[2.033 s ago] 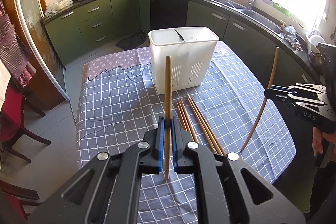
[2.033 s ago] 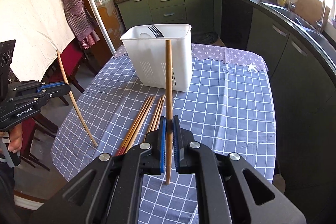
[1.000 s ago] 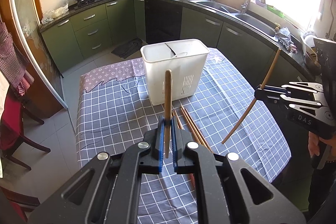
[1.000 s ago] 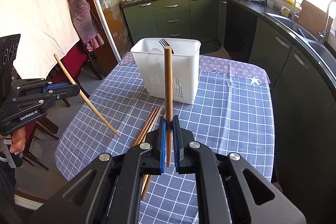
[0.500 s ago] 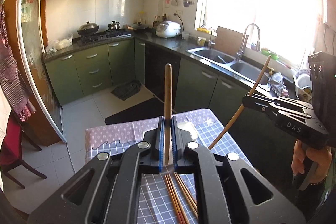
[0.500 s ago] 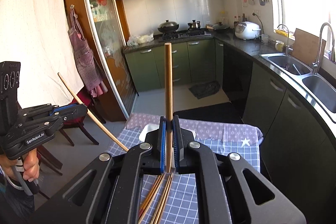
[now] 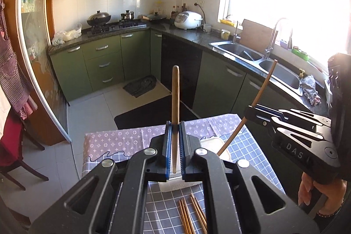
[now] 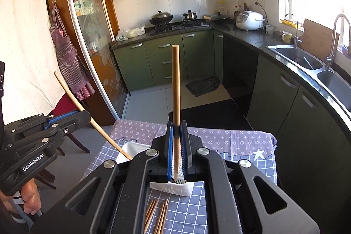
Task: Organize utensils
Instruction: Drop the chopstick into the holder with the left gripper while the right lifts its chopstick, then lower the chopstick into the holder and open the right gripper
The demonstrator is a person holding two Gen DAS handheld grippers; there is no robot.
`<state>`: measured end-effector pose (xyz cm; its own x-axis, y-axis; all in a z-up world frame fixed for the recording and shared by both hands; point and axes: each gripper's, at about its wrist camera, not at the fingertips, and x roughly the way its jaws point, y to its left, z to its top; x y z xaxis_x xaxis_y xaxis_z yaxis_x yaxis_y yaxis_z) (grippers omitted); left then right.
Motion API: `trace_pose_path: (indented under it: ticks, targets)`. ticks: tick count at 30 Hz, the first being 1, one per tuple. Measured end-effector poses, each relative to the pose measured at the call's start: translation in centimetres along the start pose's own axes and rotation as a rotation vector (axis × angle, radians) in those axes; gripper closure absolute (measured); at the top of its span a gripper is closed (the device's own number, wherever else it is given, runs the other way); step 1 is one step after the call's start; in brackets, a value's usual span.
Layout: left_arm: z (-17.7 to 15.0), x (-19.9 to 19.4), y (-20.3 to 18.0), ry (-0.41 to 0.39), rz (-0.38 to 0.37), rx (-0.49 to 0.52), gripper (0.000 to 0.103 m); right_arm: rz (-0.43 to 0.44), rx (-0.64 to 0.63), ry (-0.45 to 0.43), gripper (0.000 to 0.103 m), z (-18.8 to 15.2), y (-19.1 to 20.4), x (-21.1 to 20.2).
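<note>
My left gripper (image 7: 174,146) is shut on a wooden chopstick (image 7: 175,102) that stands upright between its blue pads. My right gripper (image 8: 177,146) is shut on another wooden chopstick (image 8: 175,84), also upright. Both are held above the white utensil holder (image 7: 216,144), which is mostly hidden behind the jaws; it also shows in the right wrist view (image 8: 129,151). Each chopstick's lower tip slants down toward the holder's rim. Several loose chopsticks (image 7: 190,216) lie on the checked tablecloth in front of the holder, seen too in the right wrist view (image 8: 156,216).
The table (image 8: 248,142) has a grey checked cloth with a patterned far edge. Beyond it are a dark floor mat, green cabinets, a stove with pots (image 7: 98,18), a rice cooker (image 7: 188,20) and a sink (image 7: 258,58). A red chair (image 7: 11,135) stands at the left.
Both grippers have lifted and come forward over the white holder with their chopsticks. The views have tipped up, so the holder has slid behind the jaws and the kitchen fills the frame.
</note>
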<state>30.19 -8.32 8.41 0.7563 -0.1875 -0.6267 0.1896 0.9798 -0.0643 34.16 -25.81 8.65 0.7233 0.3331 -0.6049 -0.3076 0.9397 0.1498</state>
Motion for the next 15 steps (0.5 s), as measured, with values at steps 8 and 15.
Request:
trace_pose_path:
  ticks: [8, 15]
  targets:
    - [-1.8, 2.7, 0.5, 0.095, -0.001, -0.007, 0.093, 0.005, -0.020, 0.036, 0.092, -1.2, 0.2, 1.4]
    - [-2.5, -1.0, 1.0, 0.073, -0.035, -0.025, 0.069, 0.050, -0.014, -0.034, 0.081, -2.6, 0.4, -4.5]
